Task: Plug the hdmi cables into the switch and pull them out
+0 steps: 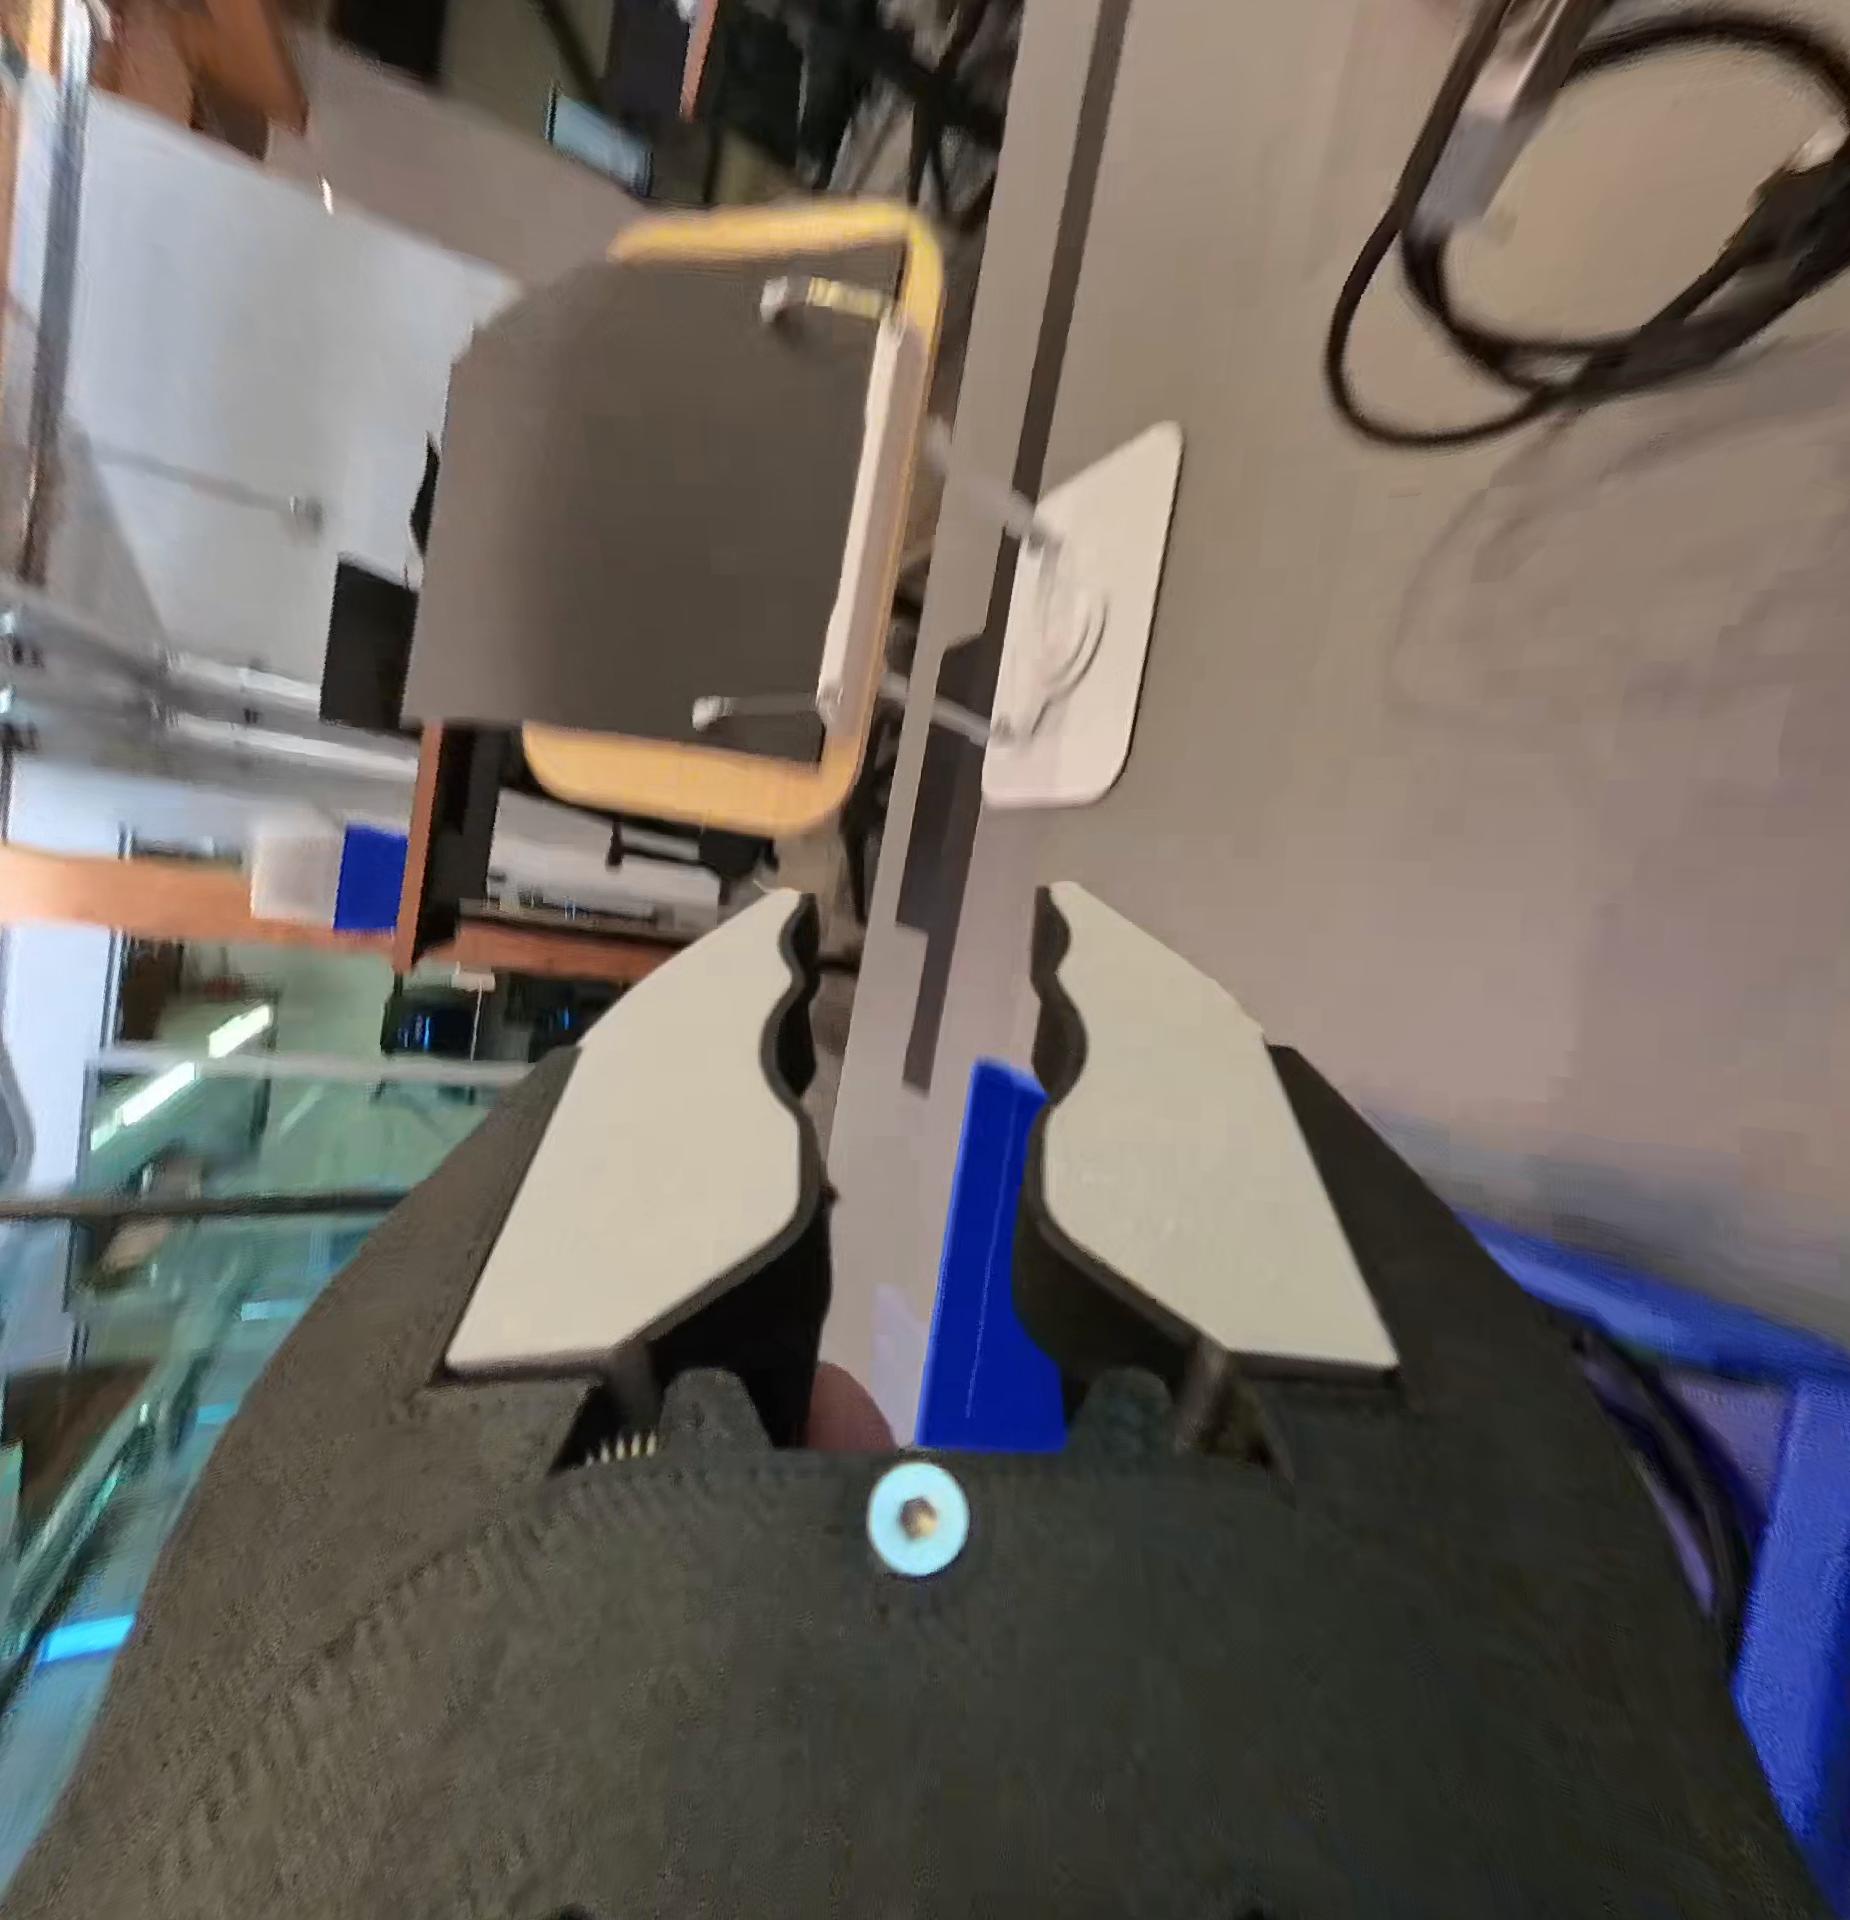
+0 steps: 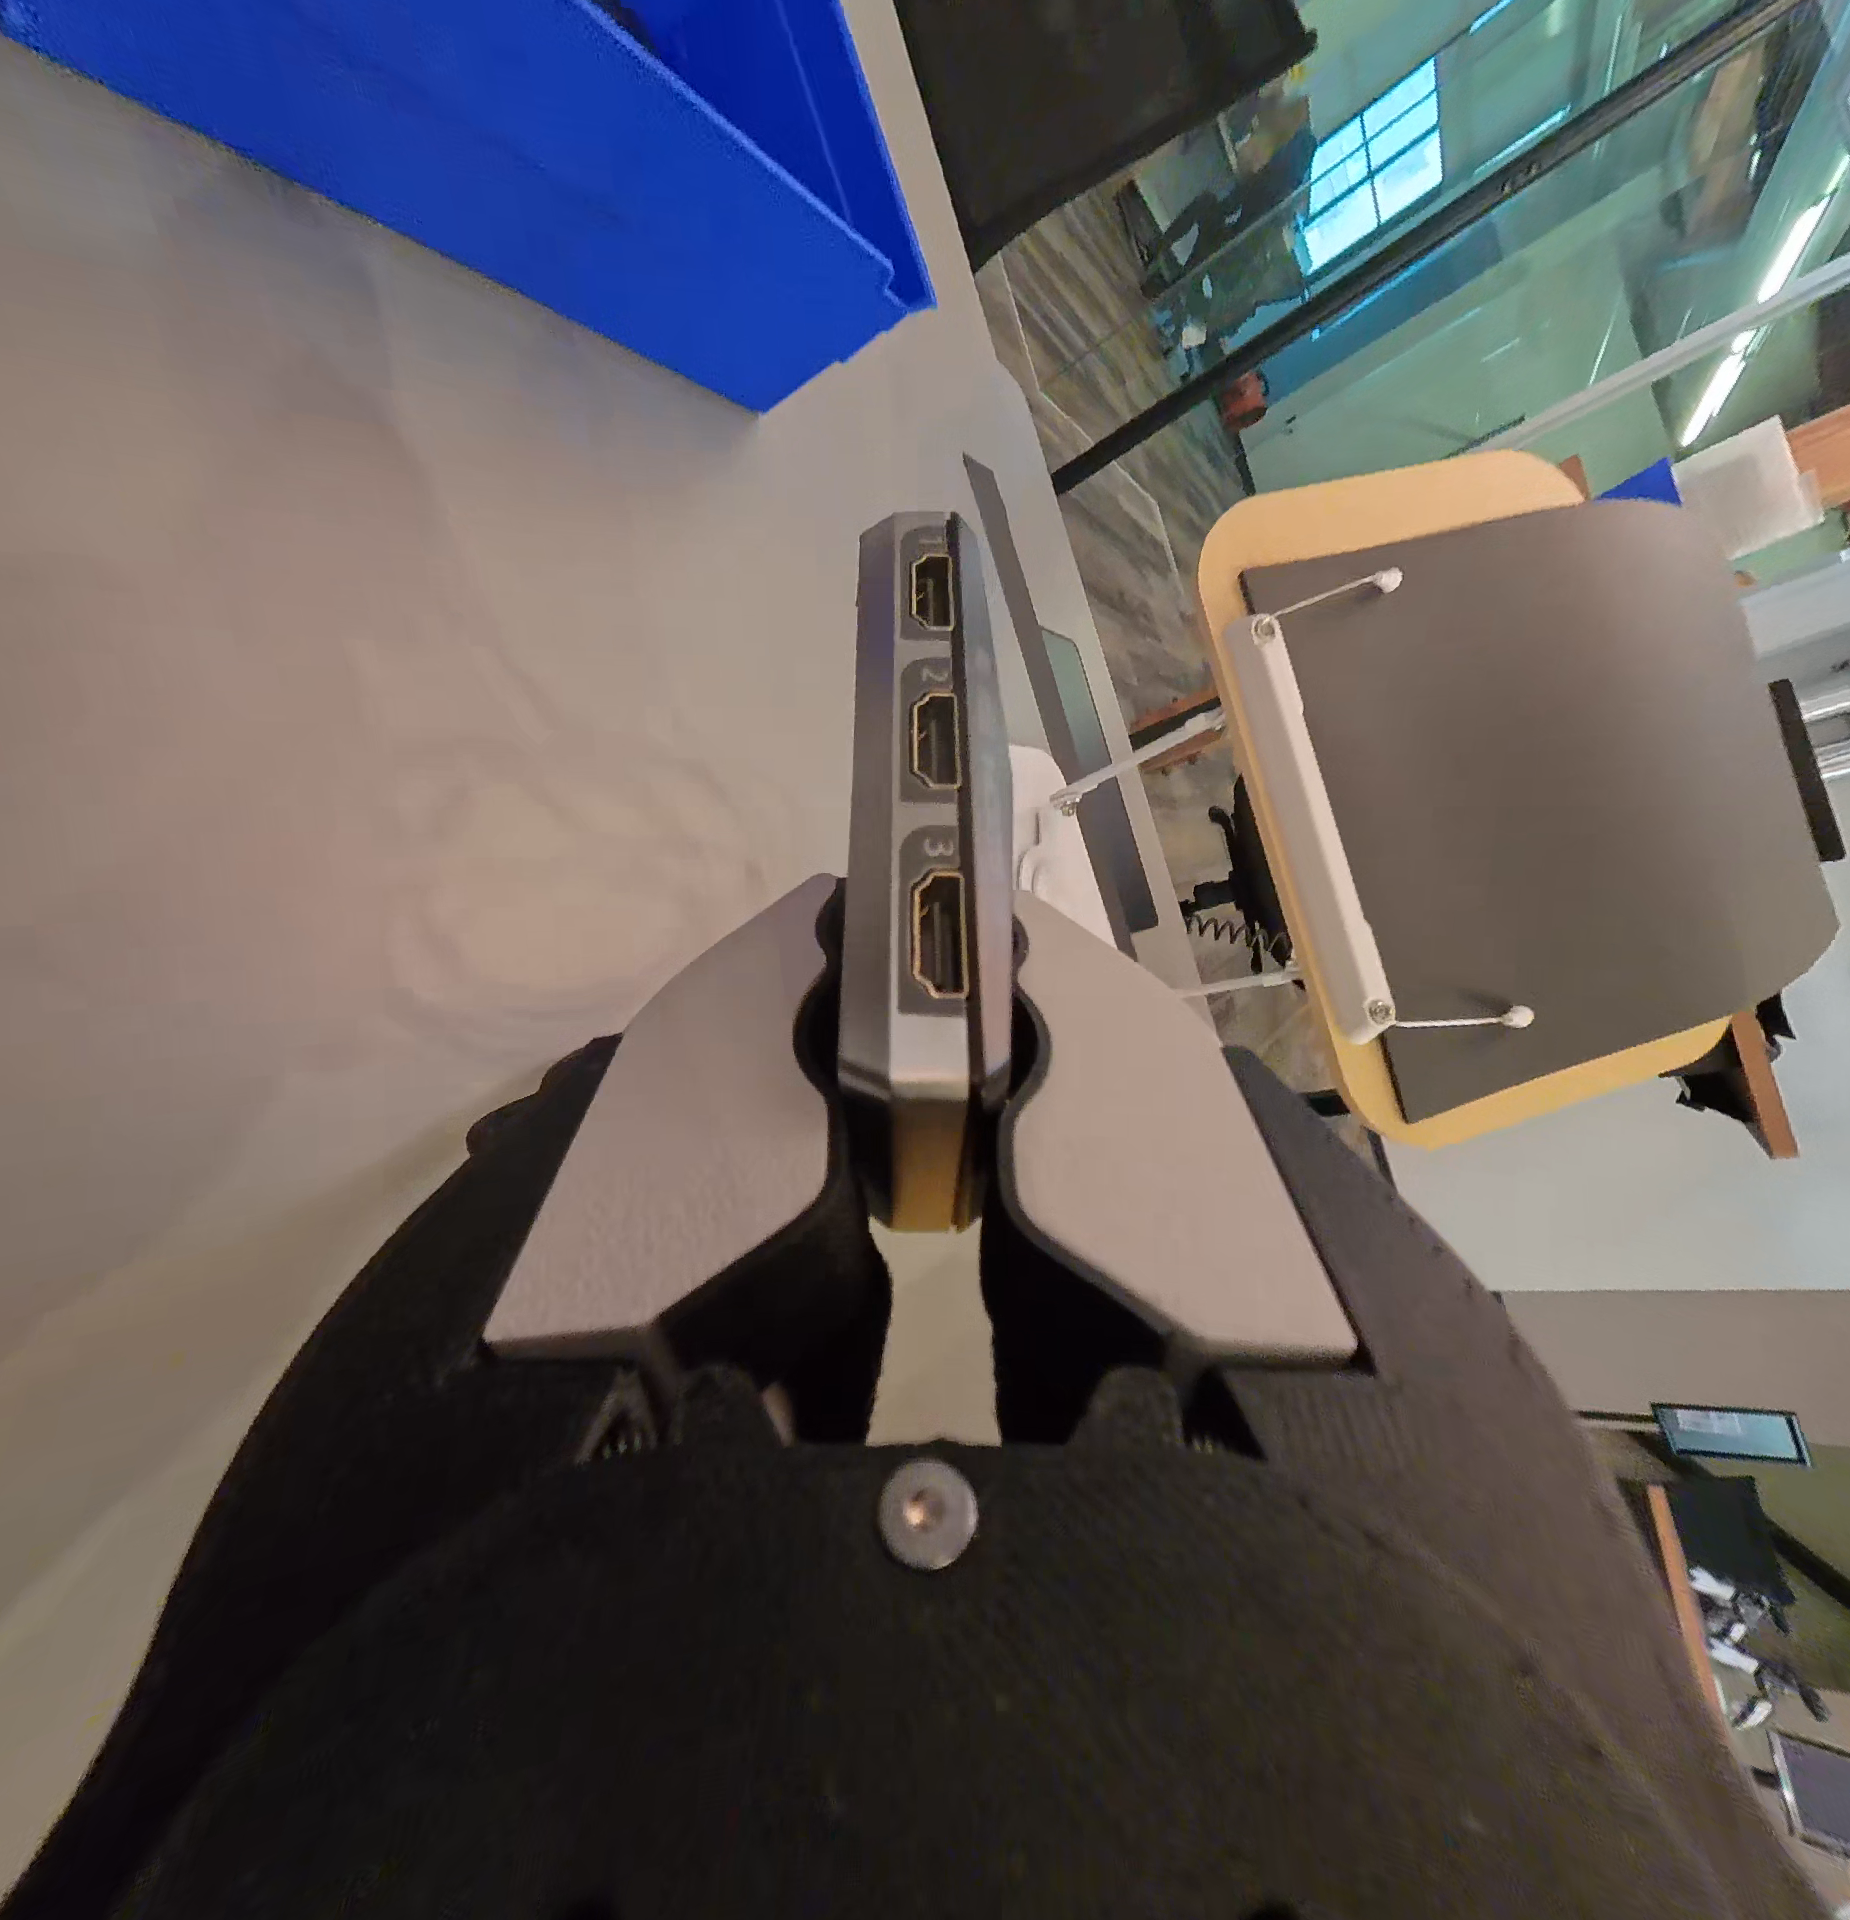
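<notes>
In the right wrist view my right gripper (image 2: pixel 926 920) is shut on one end of the grey HDMI switch (image 2: pixel 879 727) and holds it edge-on above the pale table (image 2: pixel 277 727). Three ports face the camera, and all three are empty (image 2: pixel 936 743). In the left wrist view, which is blurred, my left gripper (image 1: pixel 926 935) is open and empty over the table's edge. A loose coil of black HDMI cables (image 1: pixel 1586 312) lies on the table far ahead at upper right, well apart from the fingers.
A blue plastic bin (image 1: pixel 1783 1455) sits close on the right of the left gripper; it also shows in the right wrist view (image 2: pixel 485 156). A dark panel on a wood-edged board (image 1: pixel 640 499) stands on a white base plate (image 1: pixel 1087 623) at the table's edge, and appears again in the right wrist view (image 2: pixel 1523 779). About 20 centimeters separates my left fingertips from my right.
</notes>
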`<control>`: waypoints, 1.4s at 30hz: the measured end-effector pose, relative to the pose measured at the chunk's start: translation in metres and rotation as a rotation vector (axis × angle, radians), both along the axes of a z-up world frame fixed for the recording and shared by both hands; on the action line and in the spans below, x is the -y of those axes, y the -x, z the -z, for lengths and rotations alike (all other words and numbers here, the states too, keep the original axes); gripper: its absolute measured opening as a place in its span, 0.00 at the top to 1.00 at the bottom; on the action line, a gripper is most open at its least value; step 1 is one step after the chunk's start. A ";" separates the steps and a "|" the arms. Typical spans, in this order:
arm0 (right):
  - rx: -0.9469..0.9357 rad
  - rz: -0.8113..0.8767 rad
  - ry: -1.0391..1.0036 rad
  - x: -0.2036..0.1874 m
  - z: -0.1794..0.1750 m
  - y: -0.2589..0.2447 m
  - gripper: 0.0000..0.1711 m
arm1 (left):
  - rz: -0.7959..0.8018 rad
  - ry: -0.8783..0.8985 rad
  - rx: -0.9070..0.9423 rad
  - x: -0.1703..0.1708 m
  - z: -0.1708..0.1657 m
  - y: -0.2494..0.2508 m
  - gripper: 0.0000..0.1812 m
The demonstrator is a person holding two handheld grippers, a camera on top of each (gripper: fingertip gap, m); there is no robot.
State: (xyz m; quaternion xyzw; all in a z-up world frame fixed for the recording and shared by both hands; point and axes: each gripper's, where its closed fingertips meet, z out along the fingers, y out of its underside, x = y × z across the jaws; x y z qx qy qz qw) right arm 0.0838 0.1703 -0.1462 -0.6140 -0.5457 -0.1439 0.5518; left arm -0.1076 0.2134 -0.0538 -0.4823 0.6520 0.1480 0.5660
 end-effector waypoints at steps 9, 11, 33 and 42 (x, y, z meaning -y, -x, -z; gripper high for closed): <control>0.001 0.007 0.028 -0.001 0.007 -0.002 0.87 | -0.448 0.304 -0.171 -0.034 0.085 0.140 0.83; 0.006 0.011 0.027 -0.002 0.008 -0.003 0.87 | -0.531 0.360 -0.187 -0.039 0.102 0.161 0.83; -0.028 -0.008 0.032 0.002 0.005 -0.004 0.87 | -1.143 1.003 -0.052 -0.025 0.228 0.212 0.87; -0.031 -0.008 0.031 0.003 0.004 -0.005 0.87 | -1.125 0.939 -0.071 -0.025 0.221 0.219 1.00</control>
